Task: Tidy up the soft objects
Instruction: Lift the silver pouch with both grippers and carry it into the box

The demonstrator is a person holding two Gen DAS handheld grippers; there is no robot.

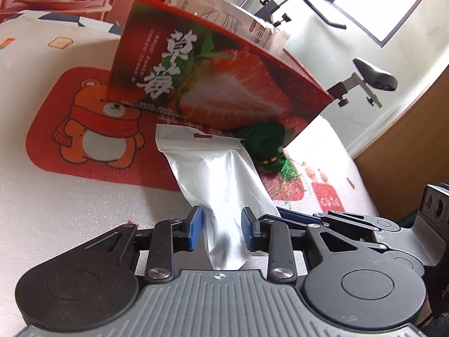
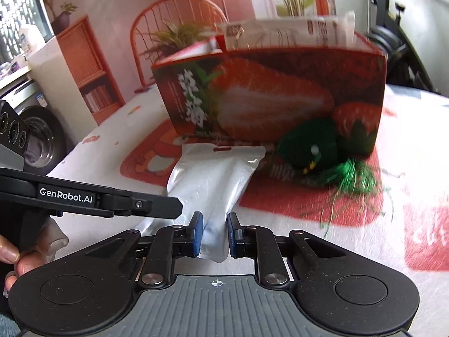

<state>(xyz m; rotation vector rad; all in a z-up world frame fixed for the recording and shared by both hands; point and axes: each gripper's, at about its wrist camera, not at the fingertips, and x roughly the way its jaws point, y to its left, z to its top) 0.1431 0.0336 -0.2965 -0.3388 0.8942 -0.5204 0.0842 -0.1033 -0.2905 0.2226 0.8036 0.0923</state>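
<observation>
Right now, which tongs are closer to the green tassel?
Right. Both sit at the near end of the silver pouch: right tongs on the side facing the green tassel, left tongs on the opposite side.

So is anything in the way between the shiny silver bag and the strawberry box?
Nothing visible blocks it. The silver bag lies with its top end close to the strawberry box. The green tassel thing sits off to the side, against the box front. The box already holds packets, so room inside can't be judged.
</observation>
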